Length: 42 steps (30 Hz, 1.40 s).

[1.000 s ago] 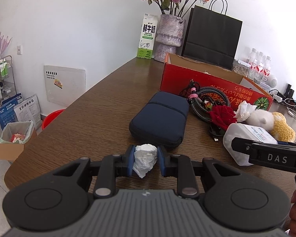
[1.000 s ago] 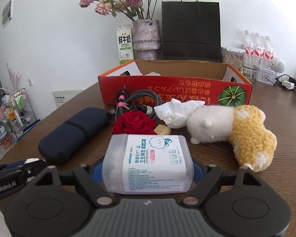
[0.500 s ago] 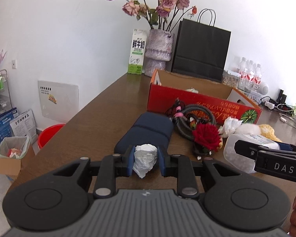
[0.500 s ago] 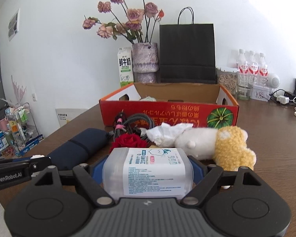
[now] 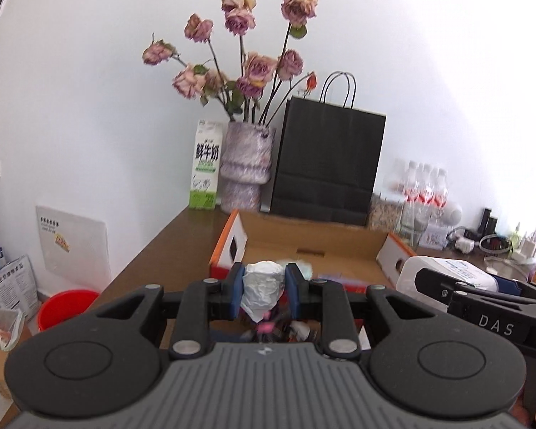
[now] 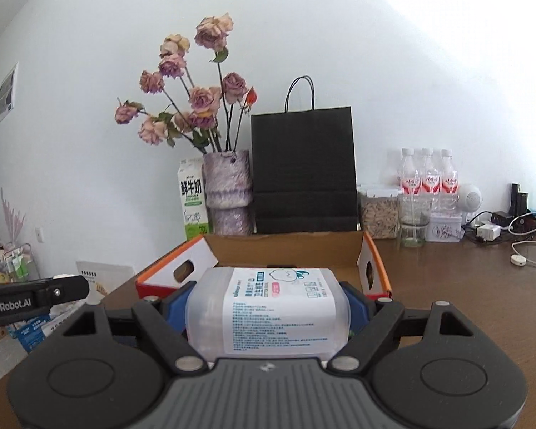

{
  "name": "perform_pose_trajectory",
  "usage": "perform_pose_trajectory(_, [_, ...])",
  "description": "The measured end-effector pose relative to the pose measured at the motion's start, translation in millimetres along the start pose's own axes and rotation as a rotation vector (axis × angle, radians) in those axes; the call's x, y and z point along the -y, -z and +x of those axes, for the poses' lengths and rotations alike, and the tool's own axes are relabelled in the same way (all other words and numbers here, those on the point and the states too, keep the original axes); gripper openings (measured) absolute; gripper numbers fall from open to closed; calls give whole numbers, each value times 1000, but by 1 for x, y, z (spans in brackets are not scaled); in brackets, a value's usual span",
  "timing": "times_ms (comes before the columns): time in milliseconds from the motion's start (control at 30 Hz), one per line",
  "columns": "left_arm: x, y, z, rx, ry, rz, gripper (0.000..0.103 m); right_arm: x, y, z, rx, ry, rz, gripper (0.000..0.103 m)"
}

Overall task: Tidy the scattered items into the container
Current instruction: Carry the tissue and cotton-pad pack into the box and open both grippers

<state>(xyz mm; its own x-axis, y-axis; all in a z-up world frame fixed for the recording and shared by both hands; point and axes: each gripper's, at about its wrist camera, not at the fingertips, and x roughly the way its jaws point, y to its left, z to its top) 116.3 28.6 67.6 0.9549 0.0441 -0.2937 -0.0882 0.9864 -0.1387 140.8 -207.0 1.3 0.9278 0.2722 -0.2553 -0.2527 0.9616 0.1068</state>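
My left gripper (image 5: pixel 263 291) is shut on a crumpled white tissue wad (image 5: pixel 262 287), held in the air just before the near wall of the red cardboard box (image 5: pixel 309 241). My right gripper (image 6: pixel 267 309) is shut on a clear plastic cotton-swab box (image 6: pixel 268 312) with a white label, also lifted and facing the open cardboard box (image 6: pixel 286 248). In the left wrist view the right gripper (image 5: pixel 482 302) and its swab box (image 5: pixel 443 273) show at the right. The left gripper's finger (image 6: pixel 35 295) shows at the left of the right wrist view. Items on the table below are mostly hidden.
Behind the box stand a milk carton (image 5: pixel 205 164), a vase of dried roses (image 5: pixel 246 164) and a black paper bag (image 5: pixel 327 164). Water bottles (image 6: pixel 427 178), jars and cables (image 6: pixel 518 236) sit at the right. A red bucket (image 5: pixel 66 307) is on the floor left of the table.
Both grippers have risen with their loads and moved toward the cardboard box. The pouch, cable, rose and plush toy have dropped out of view beneath them.
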Motion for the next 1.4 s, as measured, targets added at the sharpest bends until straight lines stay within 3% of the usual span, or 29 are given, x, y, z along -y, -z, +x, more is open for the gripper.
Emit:
perform_pose_trajectory(167, [20,-31,39,43,-7,-29,25,9,-35,32,90,31,17,82])
perform_pose_trajectory(300, [33,-48,87,37,-55,-60,25,12,-56,74,100,51,35,82])
perform_pose_trajectory(467, [31,-49,167,-45,-162,-103,25,24,-61,142,6,89,52,82])
perform_pose_trajectory(600, [19,-23,207,-184,-212,-92,25,34,-39,176,-110,104,71,82])
perform_pose_trajectory(800, [12,-6,223,-296,-237,-73,25,36,-20,198,-239,97,100,82])
perform_pose_trajectory(1167, [21,-6,215,-246,-208,-47,26,30,-15,192,-229,106,72,82])
perform_pose_trajectory(1200, [22,-6,215,-241,-212,-43,30,30,-15,192,-230,109,72,82])
perform_pose_trajectory(1267, [23,-6,215,-244,-232,-35,57,31,-15,193,-234,116,79,82])
perform_pose_trajectory(1300, [23,-6,215,-249,-241,-31,75,32,-14,193,-239,121,81,87])
perform_pose_trajectory(1400, [23,-3,216,-267,-253,-18,79,34,-12,195,-266,146,79,98])
